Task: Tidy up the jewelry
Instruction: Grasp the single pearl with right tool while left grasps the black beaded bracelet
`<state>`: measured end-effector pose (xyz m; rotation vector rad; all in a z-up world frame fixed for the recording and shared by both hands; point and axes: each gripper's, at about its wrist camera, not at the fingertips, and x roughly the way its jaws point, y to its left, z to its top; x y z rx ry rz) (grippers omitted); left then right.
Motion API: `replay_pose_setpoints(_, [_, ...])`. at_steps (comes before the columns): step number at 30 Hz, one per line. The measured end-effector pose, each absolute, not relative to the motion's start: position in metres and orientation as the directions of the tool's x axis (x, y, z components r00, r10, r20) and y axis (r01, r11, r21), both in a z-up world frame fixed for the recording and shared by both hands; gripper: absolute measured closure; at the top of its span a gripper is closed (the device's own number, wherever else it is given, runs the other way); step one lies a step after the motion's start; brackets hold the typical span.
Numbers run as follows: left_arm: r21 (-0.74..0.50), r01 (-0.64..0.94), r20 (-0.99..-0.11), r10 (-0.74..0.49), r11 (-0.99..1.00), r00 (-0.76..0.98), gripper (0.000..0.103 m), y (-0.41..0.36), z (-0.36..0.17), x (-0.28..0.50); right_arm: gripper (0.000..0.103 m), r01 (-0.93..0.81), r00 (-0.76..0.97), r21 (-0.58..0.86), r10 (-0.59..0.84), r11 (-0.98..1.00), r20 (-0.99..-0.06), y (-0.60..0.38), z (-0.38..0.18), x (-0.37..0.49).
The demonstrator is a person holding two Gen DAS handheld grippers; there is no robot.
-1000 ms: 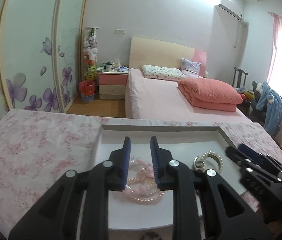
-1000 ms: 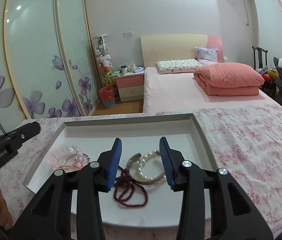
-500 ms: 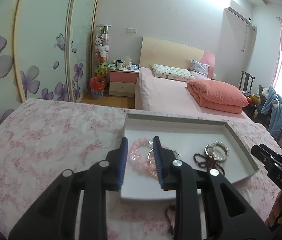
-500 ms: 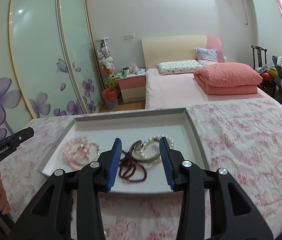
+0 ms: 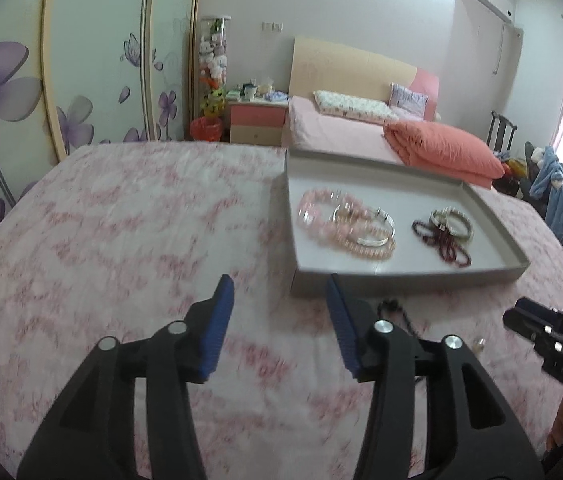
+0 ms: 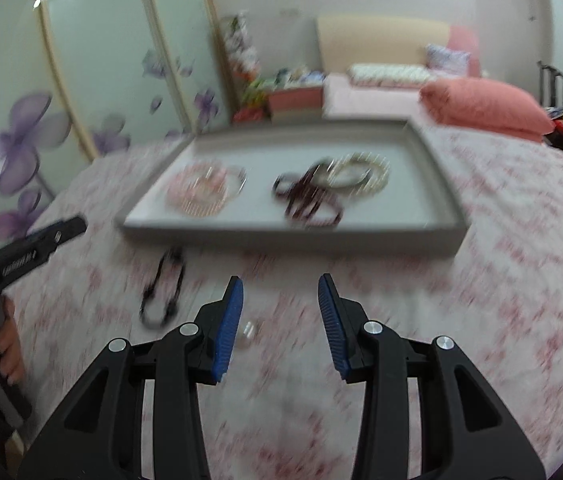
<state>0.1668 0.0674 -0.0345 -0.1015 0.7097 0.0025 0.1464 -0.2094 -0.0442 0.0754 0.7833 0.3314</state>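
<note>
Black plastic tool [image 5: 279,294], ribbed blue pads [image 6: 228,324], silver screws

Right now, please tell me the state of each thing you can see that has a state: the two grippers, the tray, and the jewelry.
left gripper: open, nothing between the jaws; they have just been opening.
right gripper: open, empty.
tray: lidless, holding several bracelets.
pink bead bracelets: lying in the tray.
dark red beads: in the tray, beside the pearl bracelet.
dark bead bracelet: outside the tray, on the floral cloth.

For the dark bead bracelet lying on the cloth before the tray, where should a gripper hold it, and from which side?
Judging by its pose, grip one long side of the dark bead bracelet from above: it lies flat as a narrow loop, clear of the tray.
</note>
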Motion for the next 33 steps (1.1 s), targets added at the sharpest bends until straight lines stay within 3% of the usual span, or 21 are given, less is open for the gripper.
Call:
replay_pose_setpoints(6, [-0.086,-0.057,-0.673,-0.016,0.995,0.74,0.046,0.071,-0.05,0.162,0.064,-0.325,0.591,0.124,0.304,0.937,-0.748,-0.185,-0.065,0.138])
replay_pose_setpoints(14, [-0.098,-0.08,-0.684,-0.009,0.992,0.729,0.043,0.077,-0.054,0.162,0.068,-0.32,0.58,0.104,0.281,0.942,-0.765,-0.179,-0.067,0.142])
replay_pose_setpoints(18, [-0.1,-0.088,-0.684,-0.004,0.991,0.729,0.043,0.079,-0.054,0.162,0.087,-0.306,0.589,0.07,0.246,0.95,-0.77,-0.175,-0.067,0.144])
replay_pose_setpoints(25, [-0.07,-0.045,-0.668,-0.013,0.997,0.744,0.043,0.068,-0.048,0.157,0.087,-0.218,0.608,0.016,0.148,0.976,-0.78,-0.207,-0.066,0.15])
replay_pose_setpoints(33, [-0.067,0.095,-0.739,-0.113,0.993,0.665,0.041,0.009,-0.051,0.165,0.087,-0.11,0.628,0.017,0.083,0.994,-0.774,-0.248,-0.067,0.155])
